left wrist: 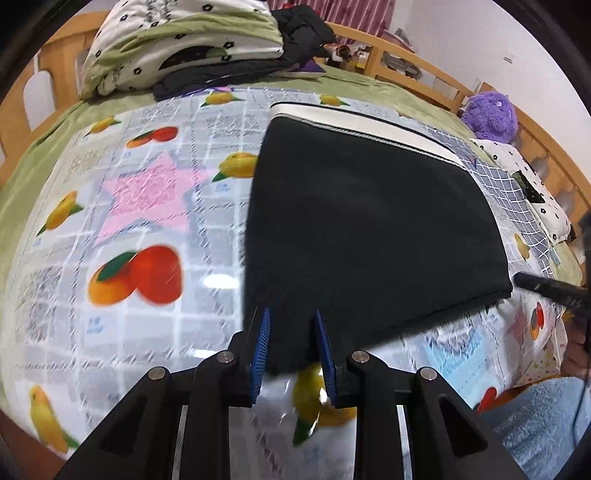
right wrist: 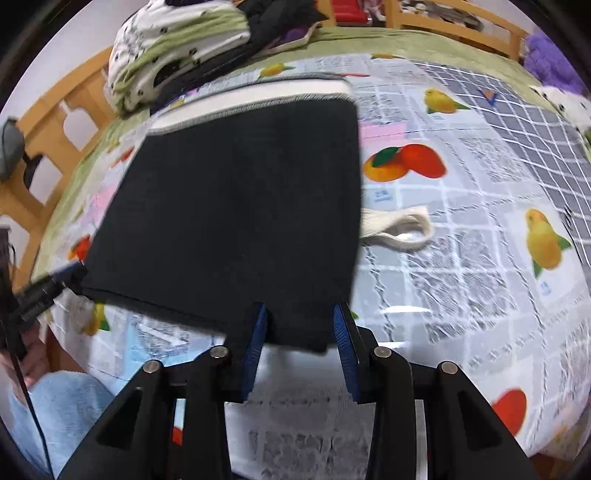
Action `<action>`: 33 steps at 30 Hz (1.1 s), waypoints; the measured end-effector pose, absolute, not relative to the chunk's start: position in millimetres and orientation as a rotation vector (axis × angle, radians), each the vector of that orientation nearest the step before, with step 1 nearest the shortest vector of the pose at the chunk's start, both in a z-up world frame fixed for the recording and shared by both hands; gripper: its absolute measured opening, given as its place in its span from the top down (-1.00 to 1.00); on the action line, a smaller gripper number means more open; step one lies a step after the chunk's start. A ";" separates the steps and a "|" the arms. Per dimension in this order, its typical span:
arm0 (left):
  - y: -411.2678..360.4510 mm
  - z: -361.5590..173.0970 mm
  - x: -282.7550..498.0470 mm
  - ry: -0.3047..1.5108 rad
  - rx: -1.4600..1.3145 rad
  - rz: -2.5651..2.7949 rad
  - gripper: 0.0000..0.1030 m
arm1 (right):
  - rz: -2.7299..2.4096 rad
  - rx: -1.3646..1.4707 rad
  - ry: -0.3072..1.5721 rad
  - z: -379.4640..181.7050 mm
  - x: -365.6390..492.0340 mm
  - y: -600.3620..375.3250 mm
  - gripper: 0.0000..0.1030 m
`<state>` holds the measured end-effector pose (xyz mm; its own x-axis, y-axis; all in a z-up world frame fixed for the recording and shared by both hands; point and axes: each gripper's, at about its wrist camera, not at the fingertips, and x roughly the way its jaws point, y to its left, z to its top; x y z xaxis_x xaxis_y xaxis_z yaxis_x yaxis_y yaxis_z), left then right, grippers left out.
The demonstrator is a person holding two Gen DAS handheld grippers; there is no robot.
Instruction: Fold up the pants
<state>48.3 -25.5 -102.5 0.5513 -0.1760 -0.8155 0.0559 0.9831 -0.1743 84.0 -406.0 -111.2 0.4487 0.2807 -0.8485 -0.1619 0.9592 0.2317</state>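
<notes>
The black pants (left wrist: 373,229) lie folded into a broad dark rectangle on a bed, on top of a plastic sheet (left wrist: 147,206) printed with oranges, lemons and small yellow birds. The far edge of the pants shows a pale band with grey stitching (right wrist: 258,99). The near edge hangs a little over the front of the sheet, and both tongs are at this edge.

The left tongs (left wrist: 291,328) stand at the near left corner of the fabric. Their blue pads (left wrist: 260,350) are on both sides of the cloth, with the corner between them, but I cannot tell if the pads press on it or are only beside it. The right tongs (right wrist: 301,325) are at the near right corner. Their blue pads (right wrist: 345,339) are also on both sides of the fabric edge, and here too the picture is blurred, so a firm grip is not sure.

A cream cord loop (right wrist: 399,229) comes out from under the right side of the pants and rests on the sheet. At the head of the bed there is a folded quilt (left wrist: 177,44) in green and white with dark clothes (left wrist: 295,33) beside it. A purple plush toy (left wrist: 489,114) sits near the wooden rail (left wrist: 417,59). A light blue sleeve (right wrist: 62,406) of the person is seen low at the side.
</notes>
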 end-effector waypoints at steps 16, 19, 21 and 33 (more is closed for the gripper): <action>-53.4 -8.1 -20.7 0.746 -0.081 -0.138 -0.11 | 0.128 0.169 0.786 -7.1 -5.6 -356.6 -0.18; -37.1 -8.6 -30.1 0.743 -0.155 -0.135 -0.11 | 0.073 0.083 0.806 -14.6 -11.8 -343.3 -0.18; -37.0 -10.6 -39.4 0.744 -0.164 -0.139 -0.10 | 0.100 0.127 0.770 -11.7 -20.7 -341.6 -0.28; -47.7 -14.4 -53.8 0.735 -0.137 -0.106 -0.11 | 0.105 0.131 0.783 -20.7 -40.2 -341.2 -0.72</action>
<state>-53.8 -47.7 -14.4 0.7370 -0.1444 -0.6603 0.0483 0.9857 -0.1617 -40.2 -341.2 -20.7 0.7043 0.1426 -0.6954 -0.0451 0.9866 0.1567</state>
